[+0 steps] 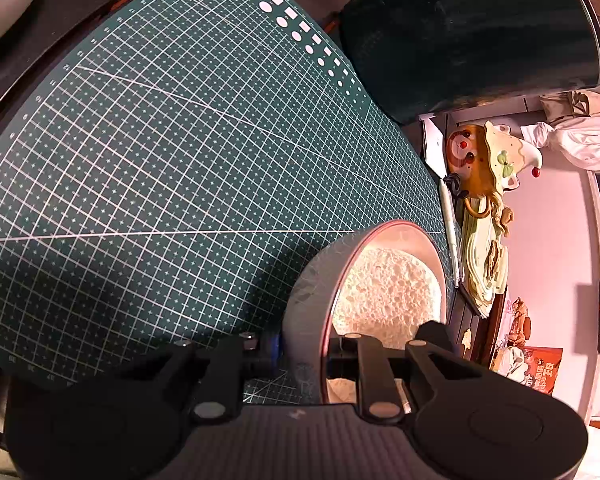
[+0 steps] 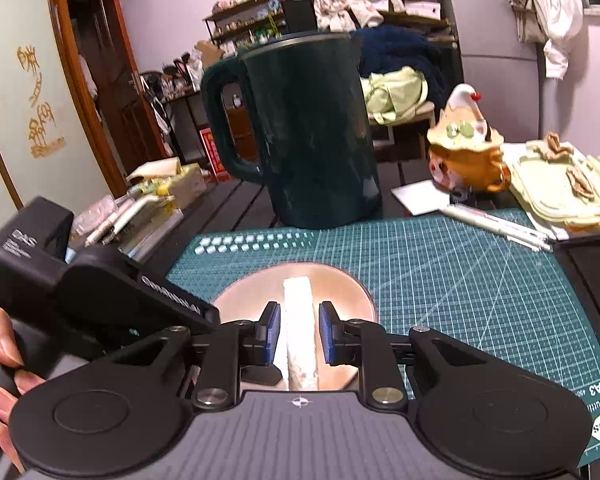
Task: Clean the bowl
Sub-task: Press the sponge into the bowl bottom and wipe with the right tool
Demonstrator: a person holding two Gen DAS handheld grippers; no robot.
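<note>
Closest to me in the right wrist view is my right gripper [image 2: 299, 334], its blue pads [image 2: 273, 334] standing narrowly apart on either side of the sponge [image 2: 299, 320], a thin gap showing at each side, so I judge they are not pressing it. That sponge is a pale, porous slab set on edge inside the bowl [image 2: 340, 284], which sits on the green cutting mat [image 2: 460, 272] on the worktop. My left gripper [image 1: 300, 354] is clamped on the bowl's rim at about six o'clock in the left wrist view, one of the jaws outside the grey wall and one inside, steadying it. From that side the bowl [image 1: 312, 280] shows a grey outer face, a thin reddish rim and a smooth pinkish inside, with the sponge [image 1: 388, 292] filling much of the hollow. It looks like glazed ceramic: stiff, fairly heavy, slick if wet and liable to chip, so the rim grip is best kept firm and low. By contrast, the sponge should be light and squashy, best pinched across its flat faces near the middle. At twelve o'clock beyond the bowl stands a dark green jug [image 2: 312, 132]; a small ceramic figure [image 2: 464, 148] sits at about two o'clock.
</note>
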